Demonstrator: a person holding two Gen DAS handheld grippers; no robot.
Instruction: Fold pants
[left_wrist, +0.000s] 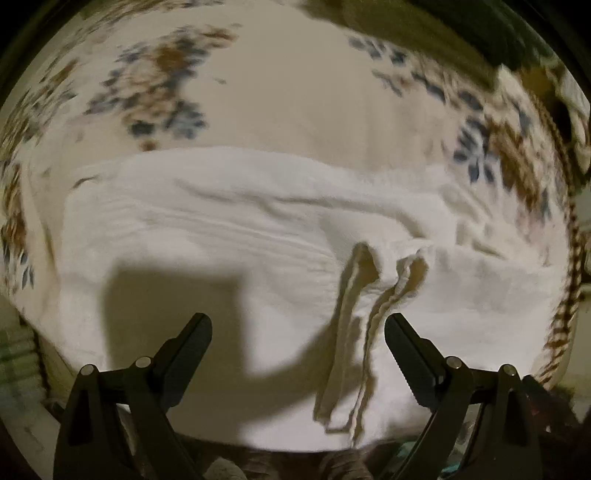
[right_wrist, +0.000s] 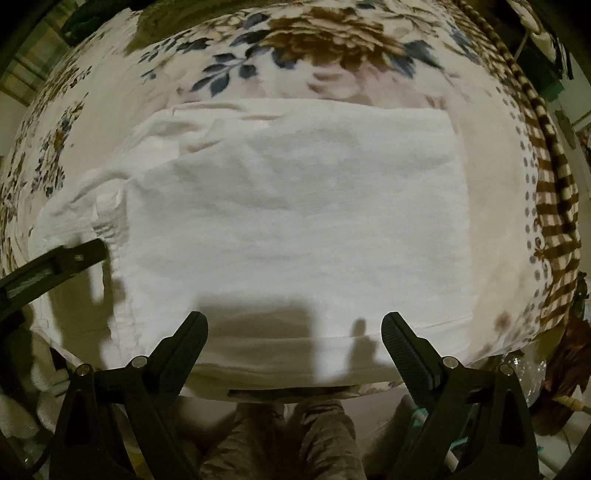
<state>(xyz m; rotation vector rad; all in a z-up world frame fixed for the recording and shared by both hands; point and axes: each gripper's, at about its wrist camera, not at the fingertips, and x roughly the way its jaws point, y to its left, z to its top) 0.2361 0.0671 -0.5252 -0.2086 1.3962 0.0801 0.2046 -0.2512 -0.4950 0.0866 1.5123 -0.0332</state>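
White pants (left_wrist: 236, 229) lie flat on a floral blanket (left_wrist: 280, 92). In the left wrist view the waistband end with two flat drawstrings (left_wrist: 354, 332) lies just ahead of my left gripper (left_wrist: 298, 326), which is open and empty above the cloth. In the right wrist view the pants (right_wrist: 295, 206) show as a broad folded rectangle. My right gripper (right_wrist: 294, 325) is open and empty over its near edge. The left gripper (right_wrist: 74, 254) shows at the left edge there, over the bunched waist end.
The blanket (right_wrist: 332, 44) has brown and blue flowers and a brown checked border (right_wrist: 554, 206) on the right. The bed's near edge (right_wrist: 288, 391) runs just below the pants. The person's legs (right_wrist: 288, 435) stand below it. Clutter lies off the right side.
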